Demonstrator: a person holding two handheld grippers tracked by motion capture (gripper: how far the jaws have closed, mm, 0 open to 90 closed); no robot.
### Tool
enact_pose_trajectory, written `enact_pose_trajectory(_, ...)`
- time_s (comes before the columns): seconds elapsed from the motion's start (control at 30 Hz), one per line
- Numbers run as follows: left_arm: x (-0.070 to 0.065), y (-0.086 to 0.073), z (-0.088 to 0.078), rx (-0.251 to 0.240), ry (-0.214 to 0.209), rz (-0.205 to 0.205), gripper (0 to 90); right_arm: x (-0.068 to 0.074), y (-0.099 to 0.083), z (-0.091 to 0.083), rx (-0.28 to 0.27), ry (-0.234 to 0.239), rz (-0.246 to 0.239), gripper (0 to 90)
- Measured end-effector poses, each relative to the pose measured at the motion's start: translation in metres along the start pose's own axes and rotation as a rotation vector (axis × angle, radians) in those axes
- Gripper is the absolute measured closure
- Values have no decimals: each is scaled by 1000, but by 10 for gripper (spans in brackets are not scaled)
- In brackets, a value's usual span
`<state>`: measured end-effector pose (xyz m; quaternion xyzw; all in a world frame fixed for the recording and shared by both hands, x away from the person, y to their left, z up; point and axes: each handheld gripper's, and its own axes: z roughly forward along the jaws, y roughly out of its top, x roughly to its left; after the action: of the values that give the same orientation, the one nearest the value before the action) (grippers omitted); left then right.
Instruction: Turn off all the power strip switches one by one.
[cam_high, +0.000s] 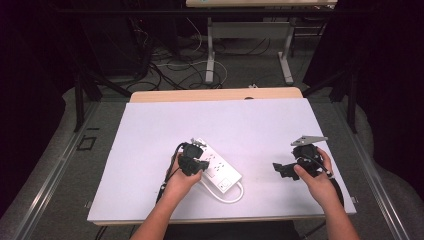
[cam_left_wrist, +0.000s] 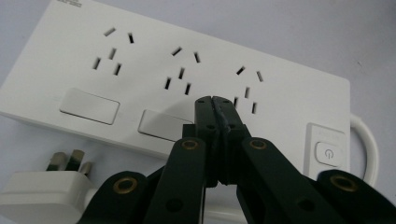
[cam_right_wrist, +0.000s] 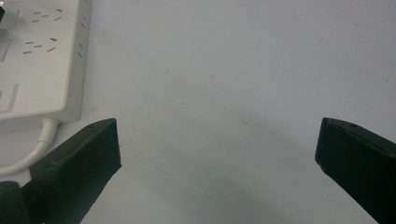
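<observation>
A white power strip (cam_high: 218, 170) lies on the white table, with its white cord (cam_high: 235, 194) looping at the near end. My left gripper (cam_high: 194, 164) hovers right over it, shut with nothing between the jaws. In the left gripper view the closed tips (cam_left_wrist: 214, 103) sit just above the strip (cam_left_wrist: 140, 70), beside the middle rocker switch (cam_left_wrist: 161, 125); a power button (cam_left_wrist: 328, 152) is at the right and the white plug (cam_left_wrist: 44, 189) lies at lower left. My right gripper (cam_high: 281, 169) is held open to the right of the strip, over bare table (cam_right_wrist: 219, 135).
The white tabletop (cam_high: 260, 125) has free room at the back and on both sides. A wooden edge (cam_high: 215, 95) runs along the far side. Beyond it the floor holds cables and the legs of another table (cam_high: 210, 55). The strip's corner (cam_right_wrist: 42, 60) appears in the right gripper view.
</observation>
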<state>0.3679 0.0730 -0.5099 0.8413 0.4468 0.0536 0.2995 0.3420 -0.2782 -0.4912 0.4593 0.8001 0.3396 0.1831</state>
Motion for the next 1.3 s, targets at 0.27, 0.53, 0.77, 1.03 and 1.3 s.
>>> enact_pose_trajectory(0.27,11,4,-5,-17,18,-16,900,0,0,2,4,5,1,0)
enact_pose_trajectory(0.53,17,5,0,-1,47,-14,900,1,-1,2,9,5,2,0)
enact_pose_trajectory(0.77,22,4,4,1,64,-22,900,1,-1,3,11,2,-2,0)
enact_pose_trajectory(1.03,24,3,5,-2,66,-28,900,1,-1,4,13,8,-4,0)
enact_pose_trajectory(1.3,26,3,5,-11,64,-25,900,1,-1,3,11,4,-2,0)
